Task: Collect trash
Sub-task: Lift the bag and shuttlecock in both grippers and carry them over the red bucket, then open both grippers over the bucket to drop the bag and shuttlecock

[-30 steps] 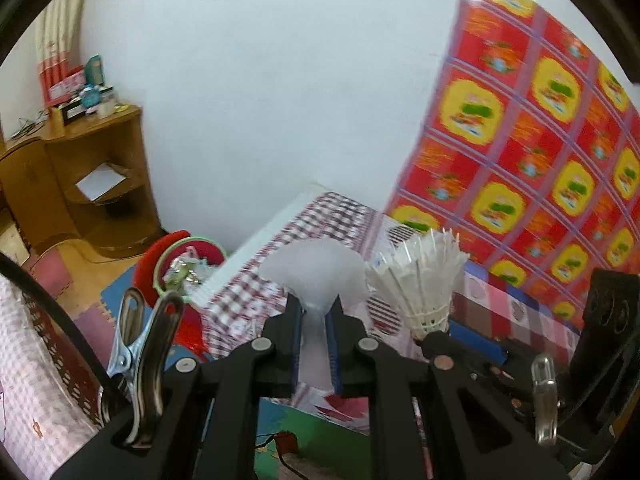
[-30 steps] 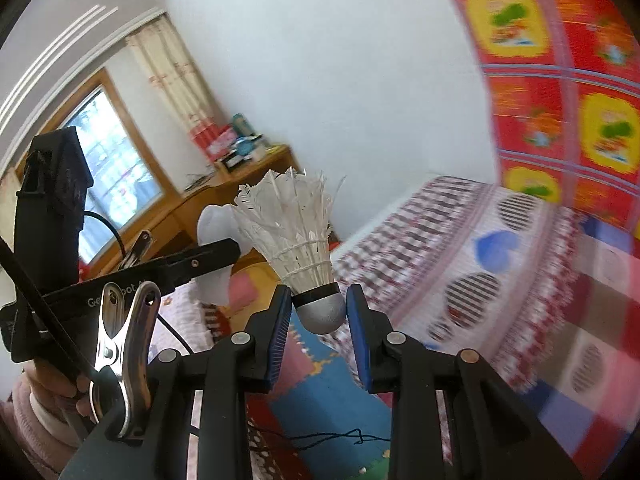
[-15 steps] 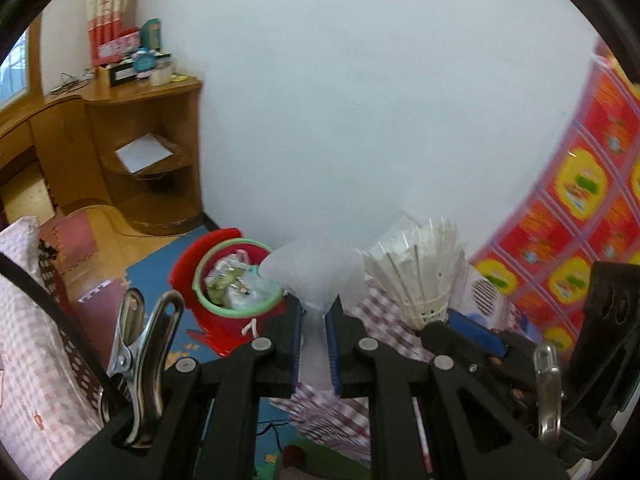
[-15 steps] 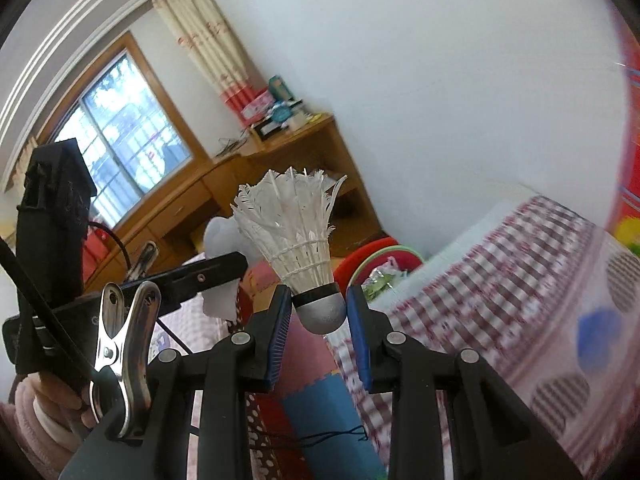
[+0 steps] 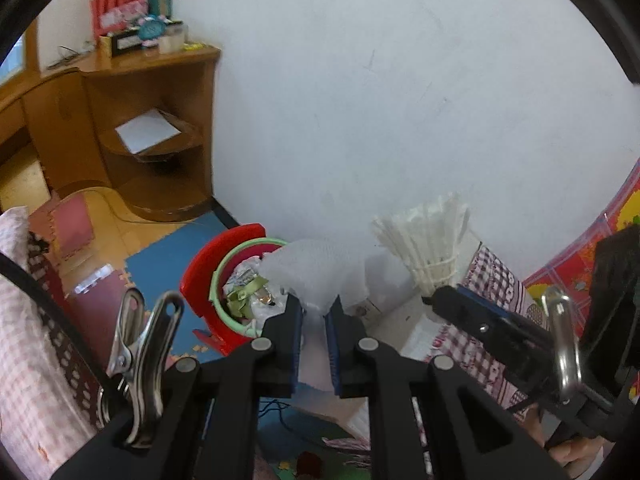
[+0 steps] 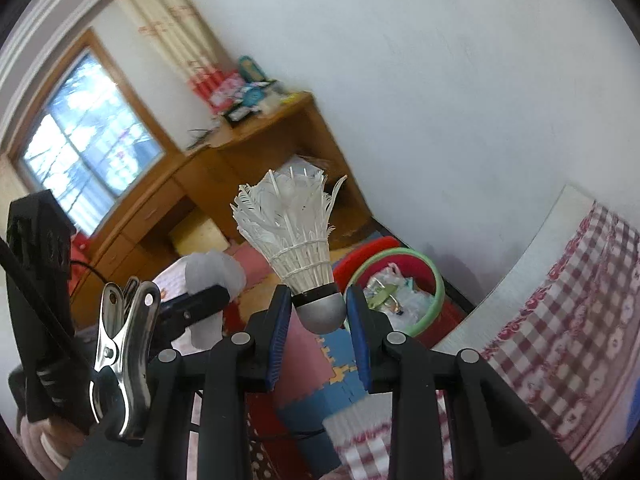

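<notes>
Above the red bin [image 5: 200, 276] on the floor mats, the left gripper [image 5: 314, 312] is pinching a white tissue [image 5: 320, 268], while beside it the right gripper [image 6: 318, 312] is clamping a shuttlecock [image 6: 296, 236] upright by its grey cork, the bin sitting against the white wall [image 5: 360, 100]

1. The trash bin [image 5: 208, 268] has its near rim hidden behind the left gripper [image 5: 313, 312].
2. Items on the wooden shelf [image 6: 256, 96] top are blurred.
3. The checkered cloth [image 6: 560, 320] runs off frame.
</notes>
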A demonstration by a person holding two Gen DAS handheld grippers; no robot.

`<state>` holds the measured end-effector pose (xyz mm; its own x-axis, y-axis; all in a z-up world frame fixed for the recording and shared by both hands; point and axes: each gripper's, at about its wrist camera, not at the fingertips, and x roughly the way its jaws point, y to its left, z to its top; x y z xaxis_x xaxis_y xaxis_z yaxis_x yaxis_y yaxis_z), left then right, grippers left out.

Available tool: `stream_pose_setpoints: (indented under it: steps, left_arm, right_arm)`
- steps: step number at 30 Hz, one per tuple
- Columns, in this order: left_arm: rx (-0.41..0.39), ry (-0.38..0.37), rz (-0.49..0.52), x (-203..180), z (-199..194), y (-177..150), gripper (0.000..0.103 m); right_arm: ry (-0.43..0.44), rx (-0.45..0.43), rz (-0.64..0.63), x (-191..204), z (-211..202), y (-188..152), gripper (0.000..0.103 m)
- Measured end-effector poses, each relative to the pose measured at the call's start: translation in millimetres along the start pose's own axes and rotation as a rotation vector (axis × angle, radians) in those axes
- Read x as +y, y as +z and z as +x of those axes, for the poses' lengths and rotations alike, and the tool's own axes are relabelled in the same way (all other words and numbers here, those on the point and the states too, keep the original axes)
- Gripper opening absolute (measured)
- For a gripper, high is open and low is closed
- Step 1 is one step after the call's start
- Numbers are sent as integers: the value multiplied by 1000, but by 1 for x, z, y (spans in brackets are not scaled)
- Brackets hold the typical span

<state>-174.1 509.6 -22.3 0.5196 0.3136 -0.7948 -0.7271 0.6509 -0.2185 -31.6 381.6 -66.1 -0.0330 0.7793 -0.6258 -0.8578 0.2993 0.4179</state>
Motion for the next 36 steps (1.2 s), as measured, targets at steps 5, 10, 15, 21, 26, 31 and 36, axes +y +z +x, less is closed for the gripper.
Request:
stream_pose_setpoints:
  steps: [5,10,15,21,26,31,36]
  left_arm:
    - [76,-60,20,33,56,14,12]
    - [139,-91,36,60,109,20,12]
    - [183,-103,63,79,159,22,12]
    - [265,-121,72,92,222,16,12]
    - [336,-130,81,100,276,6,12]
    - [393,-120,85,106,324,-7,12]
    - [427,-103,95,108,359,-18,12]
  right_arm:
    - [-80,61,47,-1,52,15,29]
    - [-163,105,66,-6,101,29,29]
    - [-242,178,112,-25,153,35,29]
    - [-319,285,119,-47,215,38,29]
    - [-375,389,153,-76,269,31,29]
    - [-428,469,178,-106,308,18,29]
    - [-462,546,227,-134,338,7,30]
